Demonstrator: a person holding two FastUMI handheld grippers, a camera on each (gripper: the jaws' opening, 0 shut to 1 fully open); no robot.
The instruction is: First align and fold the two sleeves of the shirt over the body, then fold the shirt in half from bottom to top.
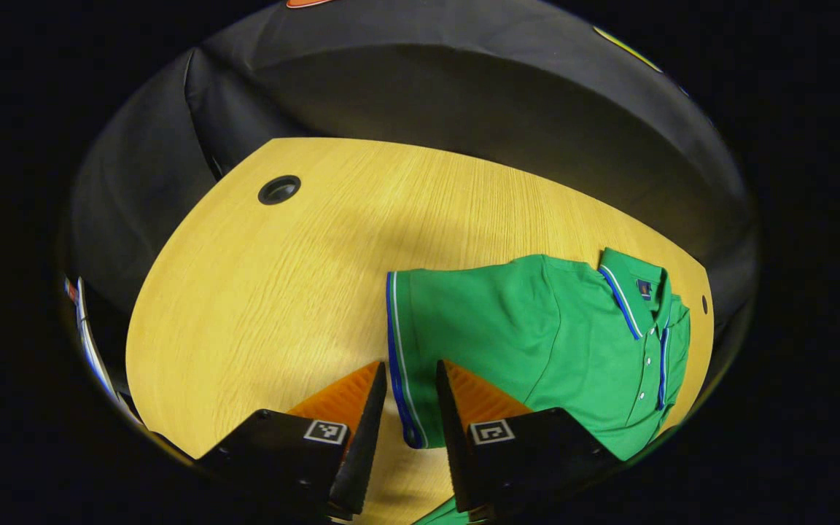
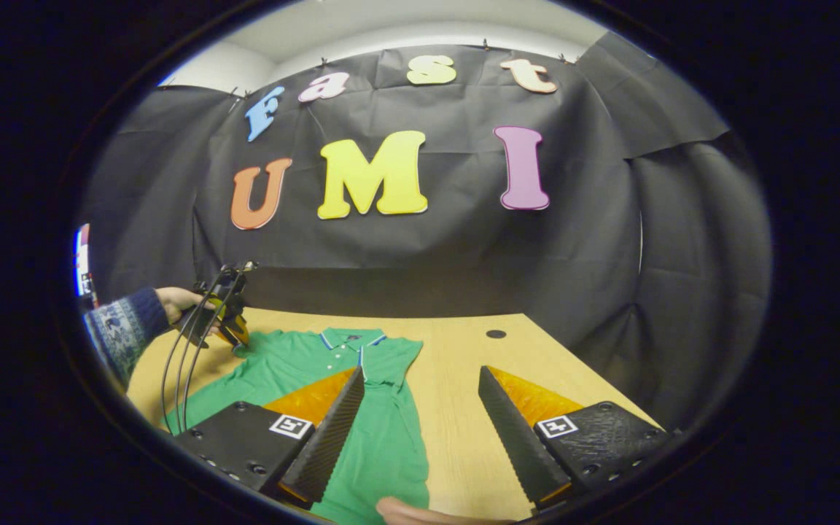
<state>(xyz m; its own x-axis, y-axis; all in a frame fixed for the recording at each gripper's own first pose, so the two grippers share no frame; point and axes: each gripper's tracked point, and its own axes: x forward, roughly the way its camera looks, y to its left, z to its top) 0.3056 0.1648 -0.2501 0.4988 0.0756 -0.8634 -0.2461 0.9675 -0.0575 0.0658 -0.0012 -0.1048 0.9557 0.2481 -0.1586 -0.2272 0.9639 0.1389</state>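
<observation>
no legible text, square markers on tongs (image 1: 411,379)

A pale wooden desk (image 1: 259,292) with visible grain stands in a booth hung with black cloth (image 1: 464,95). A round dark cable hole (image 1: 278,189) sits near one far corner of the desk top, and a second cable hole (image 2: 495,334) lies near the other far edge. The cloth (image 2: 609,240) drapes in folds behind and beside the desk, and a strip of white wall (image 2: 391,29) shows above it.
</observation>
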